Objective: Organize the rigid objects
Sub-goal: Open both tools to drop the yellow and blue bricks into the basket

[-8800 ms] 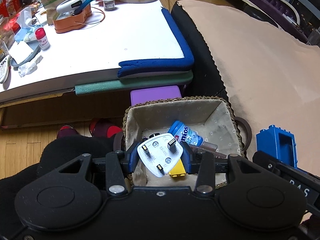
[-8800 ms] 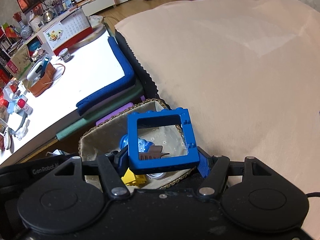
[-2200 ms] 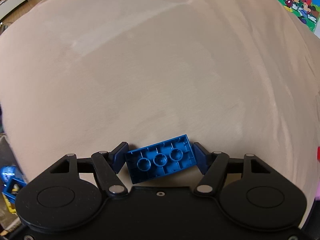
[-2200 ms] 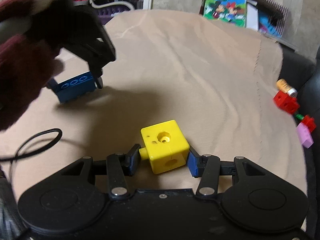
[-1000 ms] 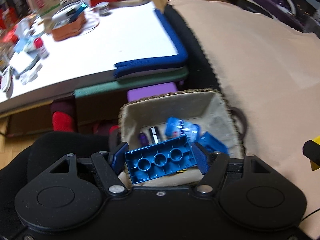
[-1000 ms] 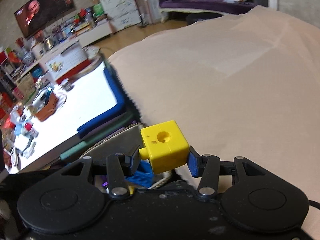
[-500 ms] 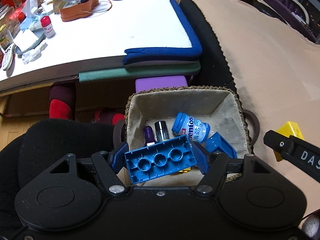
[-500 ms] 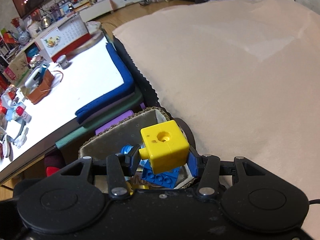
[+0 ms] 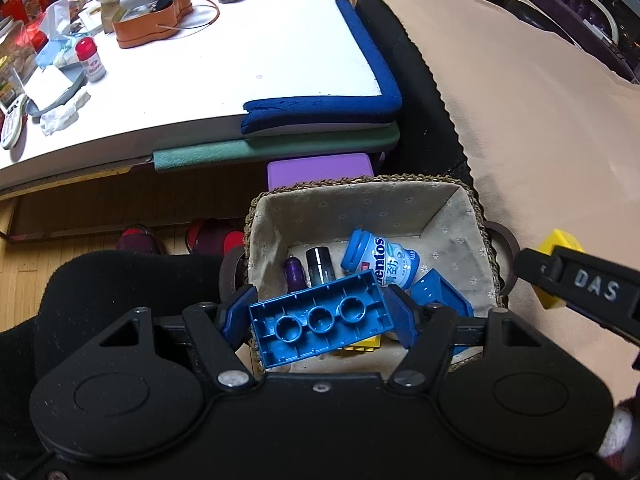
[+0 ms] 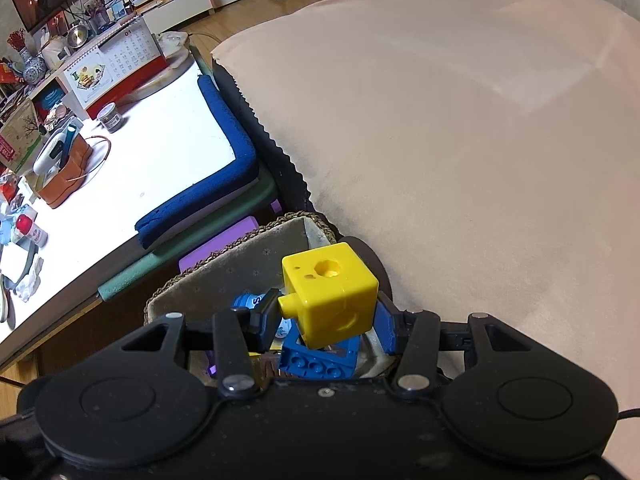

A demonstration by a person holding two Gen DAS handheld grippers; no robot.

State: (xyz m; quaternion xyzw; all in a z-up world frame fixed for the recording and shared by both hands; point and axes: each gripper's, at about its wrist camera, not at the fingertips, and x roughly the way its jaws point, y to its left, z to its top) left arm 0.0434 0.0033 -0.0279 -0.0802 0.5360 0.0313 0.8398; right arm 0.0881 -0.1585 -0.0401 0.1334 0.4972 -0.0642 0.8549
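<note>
Beige cloth (image 10: 460,128) covers the wide cushion on one side, and a cluttered white surface (image 9: 224,56) with a blue padded edge runs along the other; between them, low by the surface's corner, sits a woven basket (image 9: 478,216) lined with pale fabric. Inside it lie a Mentos bottle (image 9: 380,258), a small purple piece (image 9: 295,274), a dark cylinder (image 9: 319,264) and a blue frame piece (image 9: 440,294).

Over the basket's near rim, the left hand-held gripper (image 9: 320,318) is clenched on a blue brick (image 9: 320,318), underside up, its pads pressing the two short ends so the brick hangs level above the opening, probably ready to drop in. At the basket's edge nearest the cloth, the right hand-held gripper (image 10: 326,320) clamps a yellow cube (image 10: 332,300) by opposite faces, held just above the rim. Judging by the contents, both pieces are bound for the basket.
</note>
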